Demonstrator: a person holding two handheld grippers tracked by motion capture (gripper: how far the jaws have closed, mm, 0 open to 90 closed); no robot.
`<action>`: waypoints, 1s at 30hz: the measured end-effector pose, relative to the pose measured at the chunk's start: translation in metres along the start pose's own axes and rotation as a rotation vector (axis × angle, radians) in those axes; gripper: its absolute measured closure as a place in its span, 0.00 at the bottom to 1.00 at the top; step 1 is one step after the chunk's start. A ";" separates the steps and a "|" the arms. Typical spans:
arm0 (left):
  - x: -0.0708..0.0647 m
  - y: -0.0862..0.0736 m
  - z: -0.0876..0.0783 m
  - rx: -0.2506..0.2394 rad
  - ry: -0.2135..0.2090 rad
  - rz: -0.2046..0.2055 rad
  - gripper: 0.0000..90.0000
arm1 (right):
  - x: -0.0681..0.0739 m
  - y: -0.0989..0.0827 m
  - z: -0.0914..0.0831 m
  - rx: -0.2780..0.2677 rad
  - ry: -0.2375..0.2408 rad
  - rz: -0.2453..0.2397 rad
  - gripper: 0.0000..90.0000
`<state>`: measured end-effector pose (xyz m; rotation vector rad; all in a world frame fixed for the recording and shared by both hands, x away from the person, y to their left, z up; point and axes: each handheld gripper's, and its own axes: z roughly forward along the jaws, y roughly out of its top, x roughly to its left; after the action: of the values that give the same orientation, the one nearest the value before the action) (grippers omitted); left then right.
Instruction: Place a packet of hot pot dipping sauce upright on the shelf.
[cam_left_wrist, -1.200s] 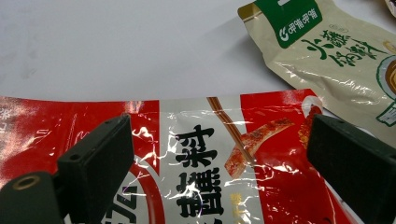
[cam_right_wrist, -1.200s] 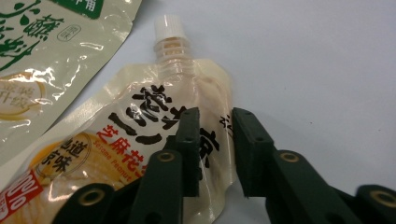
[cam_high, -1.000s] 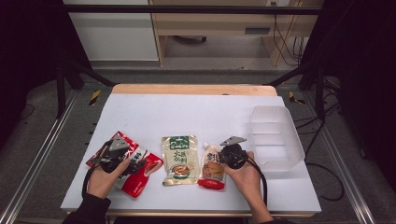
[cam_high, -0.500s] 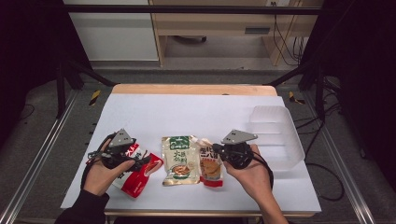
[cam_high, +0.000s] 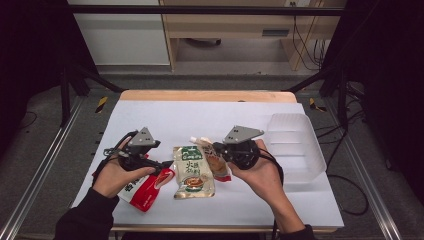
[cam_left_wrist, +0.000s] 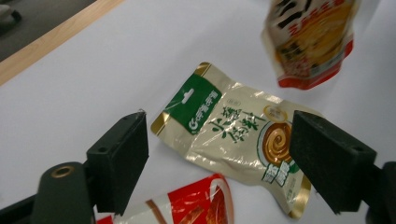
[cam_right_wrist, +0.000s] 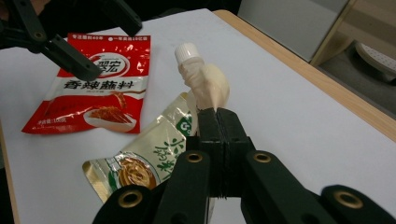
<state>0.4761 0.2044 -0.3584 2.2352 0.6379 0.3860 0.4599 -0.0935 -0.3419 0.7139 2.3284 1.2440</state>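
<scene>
White table (cam_high: 165, 120), right tongs (cam_right_wrist: 215, 112) clamping spouted pouch (cam_right_wrist: 205, 84)

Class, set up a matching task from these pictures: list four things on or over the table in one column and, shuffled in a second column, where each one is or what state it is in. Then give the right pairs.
Column 1
1. spouted pouch
2. green and cream pouch
3. red pouch
4. clear plastic bin

Column 2
A. lies flat in the middle of the table
B. stands at the table's right side
C. pinched in the right tongs
D. lies under the left tongs

Pairs: 1-C, 2-A, 3-D, 4-B
</scene>
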 end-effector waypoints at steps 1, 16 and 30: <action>0.000 0.000 0.000 0.000 0.000 0.000 0.25 | 0.001 0.002 0.003 0.001 0.007 0.000 1.00; -0.005 0.025 0.007 -0.049 -0.075 0.047 0.42 | 0.027 0.019 0.022 -0.031 0.099 -0.038 1.00; 0.003 0.023 0.007 -0.031 -0.120 0.019 0.70 | 0.029 0.017 0.028 -0.024 0.110 -0.033 1.00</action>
<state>0.4896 0.1886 -0.3460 2.2178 0.5447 0.2671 0.4570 -0.0500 -0.3451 0.6100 2.3985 1.3258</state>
